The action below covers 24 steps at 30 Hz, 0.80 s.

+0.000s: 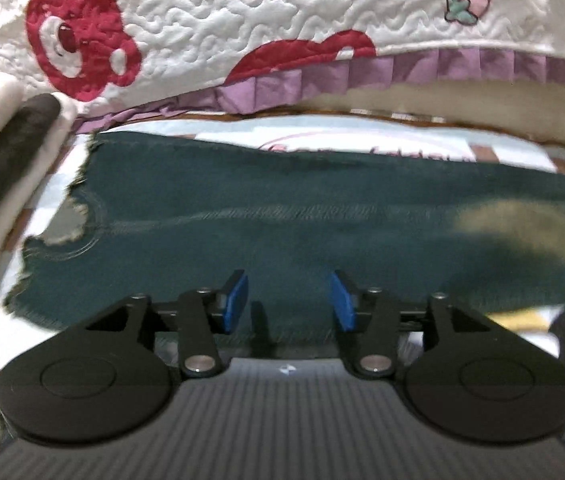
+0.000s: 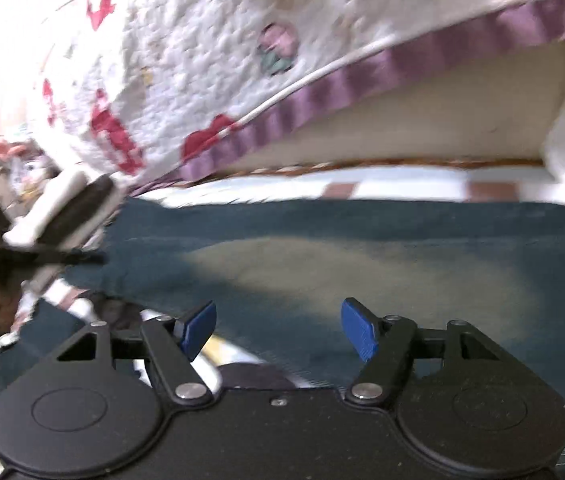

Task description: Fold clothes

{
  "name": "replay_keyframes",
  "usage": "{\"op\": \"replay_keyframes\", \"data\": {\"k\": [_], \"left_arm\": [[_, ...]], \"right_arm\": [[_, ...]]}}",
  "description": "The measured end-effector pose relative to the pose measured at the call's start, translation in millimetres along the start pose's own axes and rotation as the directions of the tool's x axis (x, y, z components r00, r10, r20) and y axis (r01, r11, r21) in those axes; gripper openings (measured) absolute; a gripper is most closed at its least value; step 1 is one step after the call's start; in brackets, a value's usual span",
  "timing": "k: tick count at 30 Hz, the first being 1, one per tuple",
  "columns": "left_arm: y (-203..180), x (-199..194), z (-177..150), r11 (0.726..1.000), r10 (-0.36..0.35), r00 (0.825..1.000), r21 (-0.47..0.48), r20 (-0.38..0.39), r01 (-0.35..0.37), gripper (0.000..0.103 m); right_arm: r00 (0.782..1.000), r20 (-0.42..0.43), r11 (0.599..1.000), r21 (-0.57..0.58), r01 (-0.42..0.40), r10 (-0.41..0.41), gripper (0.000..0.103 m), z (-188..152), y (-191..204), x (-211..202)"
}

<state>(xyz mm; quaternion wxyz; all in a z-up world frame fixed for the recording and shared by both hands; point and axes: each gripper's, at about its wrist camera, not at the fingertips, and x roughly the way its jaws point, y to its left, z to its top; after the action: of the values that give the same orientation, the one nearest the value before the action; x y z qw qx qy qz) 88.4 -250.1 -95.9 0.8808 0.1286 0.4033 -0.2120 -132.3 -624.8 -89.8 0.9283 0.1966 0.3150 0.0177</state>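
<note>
Denim jeans (image 1: 322, 232) lie flat on the patterned mat ahead of both claws, between folds. Left claw (image 1: 288, 300) and right claw (image 2: 278, 330) hover released, gripping nothing; next likely comes pinching an edge.

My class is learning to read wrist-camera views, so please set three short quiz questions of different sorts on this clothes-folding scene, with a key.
1. True or false: the left gripper is clamped on the dark green garment.
2. Multiple choice: the trim along the edge of the white quilted cover is A) yellow B) purple C) black.
3. Fill in: the pads of the right gripper are coloured ____.

Key
1. False: its jaws stand apart, with nothing pinched between them; the garment lies spread out flat beyond them.
2. B: a pleated purple frill runs along the cover's edge.
3. Blue; these jaws are open too, held over the same garment.
</note>
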Motion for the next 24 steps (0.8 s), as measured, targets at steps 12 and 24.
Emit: {"op": "replay_keyframes", "data": {"k": [12, 24], "left_arm": [[61, -87, -112, 0.944, 0.306, 0.948, -0.103, -0.082, -0.314, 0.062], [144, -96, -147, 0.889, 0.339, 0.93, -0.277, -0.14, -0.366, 0.062]], "right_arm": [[0.99, -0.08, 0.986, 0.111, 0.121, -0.113, 0.075, -48, 7, -70], [0.925, -0.207, 0.885, 0.284, 0.369, -0.319, 0.075, -97, -21, -77]]}}
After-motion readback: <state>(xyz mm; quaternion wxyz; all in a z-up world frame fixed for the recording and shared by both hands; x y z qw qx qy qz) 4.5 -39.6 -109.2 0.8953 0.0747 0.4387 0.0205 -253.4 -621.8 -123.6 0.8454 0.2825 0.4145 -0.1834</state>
